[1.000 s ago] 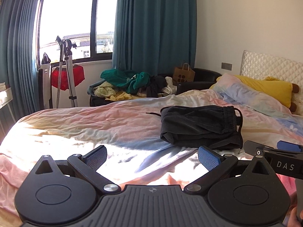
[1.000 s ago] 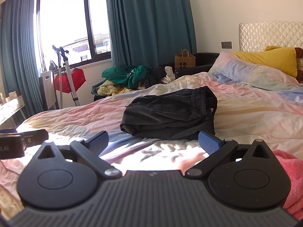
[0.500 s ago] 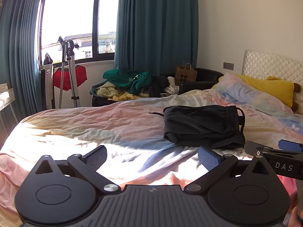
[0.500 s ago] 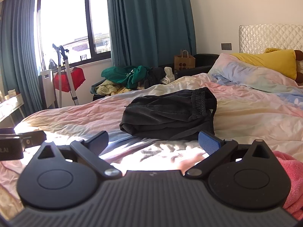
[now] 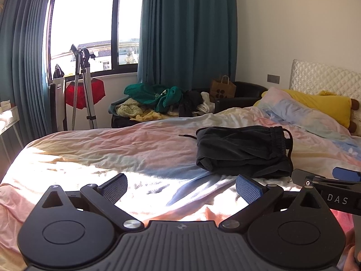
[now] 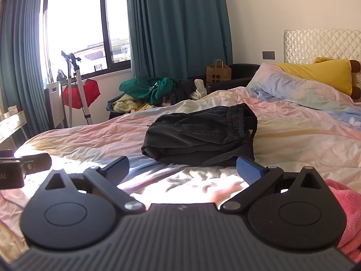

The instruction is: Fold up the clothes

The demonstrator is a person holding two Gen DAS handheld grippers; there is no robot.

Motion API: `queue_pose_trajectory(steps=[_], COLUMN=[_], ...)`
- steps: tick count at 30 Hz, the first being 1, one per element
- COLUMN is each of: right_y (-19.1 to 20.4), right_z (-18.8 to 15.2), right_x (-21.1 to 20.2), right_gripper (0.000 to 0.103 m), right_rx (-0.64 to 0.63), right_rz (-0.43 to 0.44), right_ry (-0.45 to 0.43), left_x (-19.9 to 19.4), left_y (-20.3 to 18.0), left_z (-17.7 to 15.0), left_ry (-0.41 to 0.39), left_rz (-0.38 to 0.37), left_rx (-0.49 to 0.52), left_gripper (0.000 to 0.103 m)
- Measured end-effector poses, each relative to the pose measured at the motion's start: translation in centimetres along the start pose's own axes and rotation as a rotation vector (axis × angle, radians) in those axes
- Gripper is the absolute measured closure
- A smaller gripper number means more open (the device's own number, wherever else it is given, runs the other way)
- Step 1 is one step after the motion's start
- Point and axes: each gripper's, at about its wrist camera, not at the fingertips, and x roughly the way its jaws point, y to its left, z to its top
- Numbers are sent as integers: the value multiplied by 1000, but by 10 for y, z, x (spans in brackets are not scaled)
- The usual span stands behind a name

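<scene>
Where the folded black shorts (image 5: 243, 150) lie mid-bed on the wrinkled pastel sheet (image 5: 126, 149), elastic waistband toward the quilted headboard (image 6: 320, 43), both the left gripper (image 5: 181, 185) and right gripper (image 6: 182, 169) hover spread wide and empty before it, teal curtains (image 5: 187, 29) flanking the sunlit window (image 5: 83, 24).

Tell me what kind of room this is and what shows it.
A bedroom, most likely: a bed with pastel sheets and a quilted headboard, a yellow pillow, and folded black shorts lying on the bedding.
</scene>
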Motion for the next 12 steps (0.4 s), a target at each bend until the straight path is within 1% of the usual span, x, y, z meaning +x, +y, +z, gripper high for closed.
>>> queue_pose_trajectory(steps=[12], right_y=[0], right_z=[-1], right_x=[0], right_gripper=[0], right_rx=[-7], right_rz=[-4], right_ry=[0], left_x=[-2], left_y=[1], left_z=[-2], left_ry=[0], left_rz=[15], left_rx=[0], left_gripper=[0])
